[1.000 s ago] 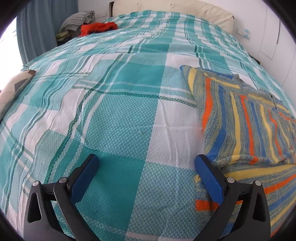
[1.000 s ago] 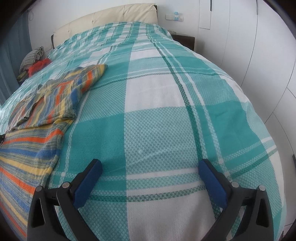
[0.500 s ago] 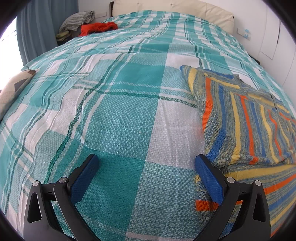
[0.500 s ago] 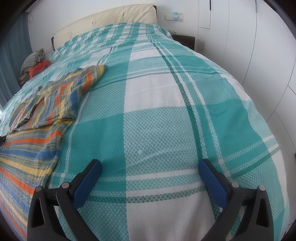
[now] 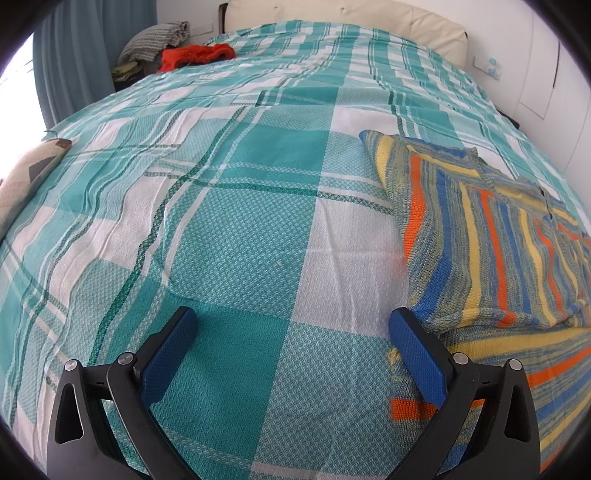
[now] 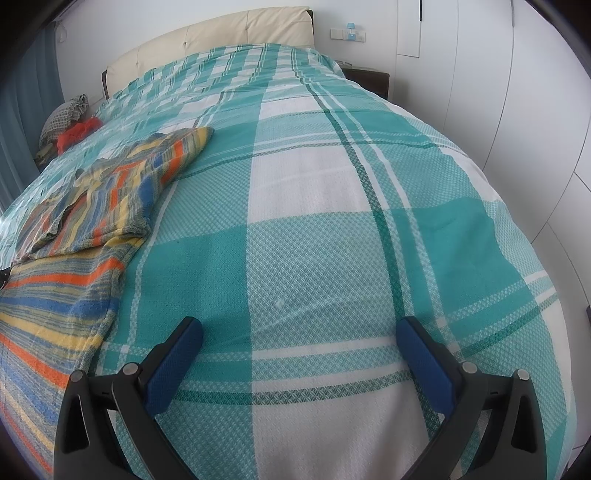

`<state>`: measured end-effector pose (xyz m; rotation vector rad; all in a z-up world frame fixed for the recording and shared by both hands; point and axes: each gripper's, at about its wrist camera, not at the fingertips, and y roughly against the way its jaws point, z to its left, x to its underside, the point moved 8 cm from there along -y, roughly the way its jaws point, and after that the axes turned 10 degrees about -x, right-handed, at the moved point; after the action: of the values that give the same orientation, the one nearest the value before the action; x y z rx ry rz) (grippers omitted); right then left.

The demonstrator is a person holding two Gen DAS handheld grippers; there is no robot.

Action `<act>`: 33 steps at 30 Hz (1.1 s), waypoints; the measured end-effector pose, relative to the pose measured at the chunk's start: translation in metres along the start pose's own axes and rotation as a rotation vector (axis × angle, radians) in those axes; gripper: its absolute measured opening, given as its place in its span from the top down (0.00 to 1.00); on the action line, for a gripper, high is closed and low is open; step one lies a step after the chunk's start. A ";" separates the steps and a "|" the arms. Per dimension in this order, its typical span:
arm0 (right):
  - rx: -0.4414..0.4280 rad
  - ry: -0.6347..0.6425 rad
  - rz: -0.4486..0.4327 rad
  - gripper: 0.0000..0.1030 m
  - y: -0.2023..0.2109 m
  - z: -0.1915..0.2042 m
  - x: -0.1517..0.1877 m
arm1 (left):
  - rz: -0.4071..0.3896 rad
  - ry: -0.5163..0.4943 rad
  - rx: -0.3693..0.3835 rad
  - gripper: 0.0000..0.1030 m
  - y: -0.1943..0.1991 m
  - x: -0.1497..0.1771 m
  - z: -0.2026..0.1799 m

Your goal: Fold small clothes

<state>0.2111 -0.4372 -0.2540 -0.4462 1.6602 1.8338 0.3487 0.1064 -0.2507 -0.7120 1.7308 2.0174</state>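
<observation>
Striped knit sweater [image 5: 491, 236] lies on my plaid bedspread [image 5: 236, 236] between both spread, empty grippers, left gripper [image 5: 291, 332] and right gripper [image 6: 301, 336]; only the right view shows the nightstand [image 6: 369, 79].

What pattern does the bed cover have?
The bed cover has a teal-and-white plaid with thin dark green lines, clearest in the right wrist view.

A home bedroom. A wide bed [image 5: 240, 221] under a teal-and-white plaid woven bedspread fills both views, with a cream padded headboard [image 6: 221, 40] at the far end against a white wall. Blue-grey curtains [image 5: 74, 55] hang at the far left, beside a heap of grey and red clothes [image 5: 177, 48]; a white wall switch plate [image 6: 347, 35] sits far right.
</observation>
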 end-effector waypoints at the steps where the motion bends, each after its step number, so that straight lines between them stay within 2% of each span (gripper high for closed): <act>1: 0.002 0.001 0.001 0.00 0.000 0.000 0.000 | 0.000 0.000 0.000 0.00 0.000 0.000 0.000; 33: 0.019 0.009 -0.003 0.00 -0.001 0.001 -0.001 | 0.009 0.008 0.011 0.00 -0.004 -0.002 0.001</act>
<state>0.2127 -0.4365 -0.2538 -0.4496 1.6803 1.8152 0.3519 0.1081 -0.2525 -0.7115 1.7514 2.0124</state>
